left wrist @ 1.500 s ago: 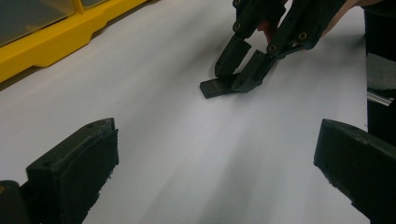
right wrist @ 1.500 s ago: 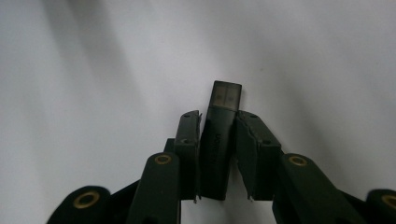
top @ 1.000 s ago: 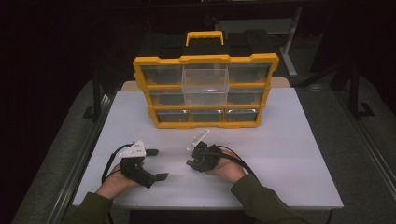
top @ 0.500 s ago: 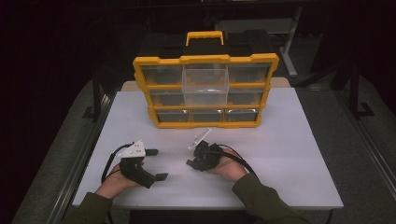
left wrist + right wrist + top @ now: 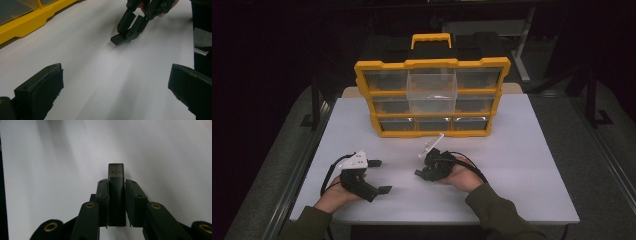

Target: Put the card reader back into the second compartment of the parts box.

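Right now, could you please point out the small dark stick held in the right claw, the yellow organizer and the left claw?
small dark stick (image 5: pixel 116 173): right gripper view, its translucent tip.
yellow organizer (image 5: pixel 432 63): high view, top frame bar.
left claw (image 5: pixel 115 87): left gripper view, midway between open jaws.

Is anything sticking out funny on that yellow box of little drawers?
Yes. On the yellow organizer, the top-middle clear drawer is pulled forward past the yellow frame, while the drawers around it sit flush. Nothing looks spilled or broken. The right gripper is shut on a small dark stick; the left gripper is open.
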The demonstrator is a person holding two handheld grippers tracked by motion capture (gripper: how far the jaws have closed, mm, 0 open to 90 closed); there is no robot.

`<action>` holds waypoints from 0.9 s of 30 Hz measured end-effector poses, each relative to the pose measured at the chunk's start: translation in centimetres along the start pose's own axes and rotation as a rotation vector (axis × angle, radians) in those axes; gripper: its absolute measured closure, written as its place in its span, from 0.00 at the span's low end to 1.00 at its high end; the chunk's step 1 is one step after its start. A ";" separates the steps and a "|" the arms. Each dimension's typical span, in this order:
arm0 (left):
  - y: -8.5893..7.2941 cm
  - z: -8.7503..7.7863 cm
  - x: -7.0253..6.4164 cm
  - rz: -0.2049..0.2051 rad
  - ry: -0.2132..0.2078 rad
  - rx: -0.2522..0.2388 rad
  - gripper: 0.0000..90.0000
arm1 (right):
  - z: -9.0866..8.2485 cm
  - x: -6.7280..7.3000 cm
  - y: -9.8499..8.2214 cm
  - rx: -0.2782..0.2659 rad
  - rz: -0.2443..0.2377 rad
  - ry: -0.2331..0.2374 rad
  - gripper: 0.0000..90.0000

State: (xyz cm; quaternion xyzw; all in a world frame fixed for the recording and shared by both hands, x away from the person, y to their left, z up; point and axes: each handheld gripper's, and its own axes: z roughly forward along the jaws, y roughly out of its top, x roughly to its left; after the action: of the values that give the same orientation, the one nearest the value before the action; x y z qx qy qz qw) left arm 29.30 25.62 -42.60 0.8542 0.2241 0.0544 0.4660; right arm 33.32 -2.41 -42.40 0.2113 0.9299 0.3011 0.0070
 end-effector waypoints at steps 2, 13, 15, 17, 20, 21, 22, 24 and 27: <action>0.0 0.0 0.0 -0.001 0.000 0.000 0.00 | -0.3 -0.1 -0.1 0.001 0.002 0.000 0.81; 0.0 -0.1 0.0 -0.005 0.001 -0.002 0.00 | -1.8 -0.9 -0.6 0.002 0.002 0.004 0.81; 0.0 -0.1 0.0 -0.005 0.000 -0.002 0.00 | -2.1 -1.0 -0.8 0.007 0.015 0.008 0.81; 0.0 -0.1 0.0 -0.007 0.000 -0.002 0.00 | -2.2 -1.2 -0.9 0.011 0.017 0.009 0.81; -0.1 -0.1 0.0 -0.008 0.000 -0.003 0.00 | -2.5 -1.5 -1.1 0.011 0.019 0.012 0.81; -0.1 -0.1 0.0 -0.008 0.000 -0.002 0.00 | -2.7 -1.5 -1.1 0.020 0.027 0.011 0.81; -0.1 -0.1 0.0 -0.008 0.000 -0.002 0.00 | -2.7 -1.6 -1.2 0.015 0.018 0.013 0.81; -0.1 -0.1 0.0 -0.008 0.000 -0.003 0.00 | -3.1 -1.6 -1.3 0.028 0.038 0.014 0.81; 0.0 0.0 0.0 -0.006 0.000 -0.001 0.00 | -3.6 -1.8 -1.5 0.019 0.037 0.014 0.81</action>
State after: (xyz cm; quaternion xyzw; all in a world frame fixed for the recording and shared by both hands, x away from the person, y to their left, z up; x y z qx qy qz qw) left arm 29.23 25.65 -42.61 0.8532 0.2265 0.0533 0.4667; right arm 33.89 -6.17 -40.52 0.2264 0.9286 0.2940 -0.0073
